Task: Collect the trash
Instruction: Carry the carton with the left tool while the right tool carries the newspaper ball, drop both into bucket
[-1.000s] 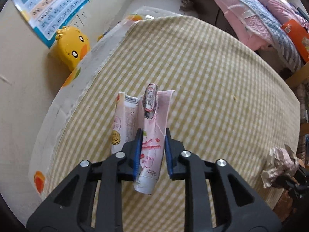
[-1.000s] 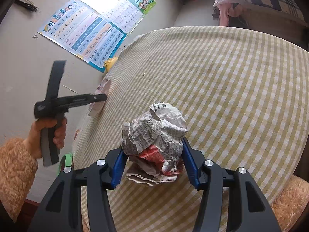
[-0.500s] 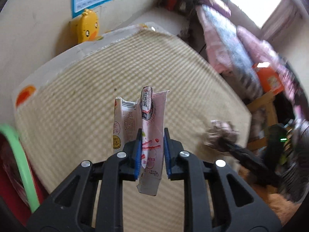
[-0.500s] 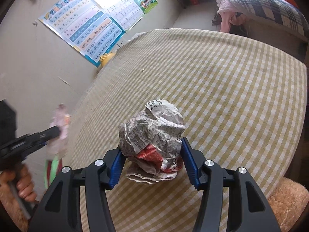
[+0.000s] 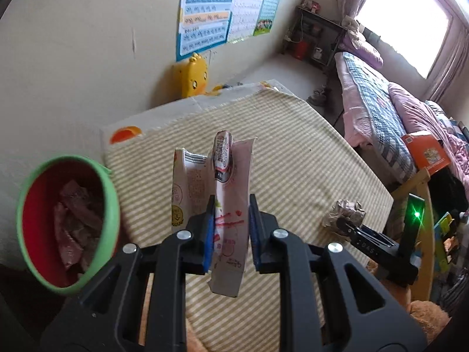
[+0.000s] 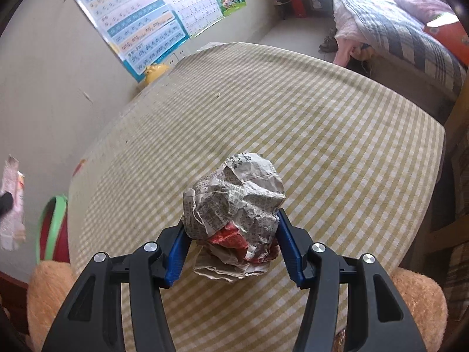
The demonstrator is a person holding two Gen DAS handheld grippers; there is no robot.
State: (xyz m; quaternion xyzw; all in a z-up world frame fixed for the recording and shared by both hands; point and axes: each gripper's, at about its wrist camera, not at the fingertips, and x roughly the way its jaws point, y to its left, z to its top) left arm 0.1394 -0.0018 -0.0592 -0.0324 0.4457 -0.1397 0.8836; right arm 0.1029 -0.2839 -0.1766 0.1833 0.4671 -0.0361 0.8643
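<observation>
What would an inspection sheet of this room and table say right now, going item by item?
Surface: table under a yellow checked cloth, bare apart from specks.
Job's things: flattened carton in the left gripper; newspaper ball in the right gripper; bin with a green rim and red inside beside the table, already holding scraps.
Clutter: yellow duck toy at the wall.
Grippers: left shut on the carton, off to the bin side of the table; right shut on the ball over the table.
Cables: nothing seen.
Surroundings: wall charts, bed with blankets, bright window.
</observation>
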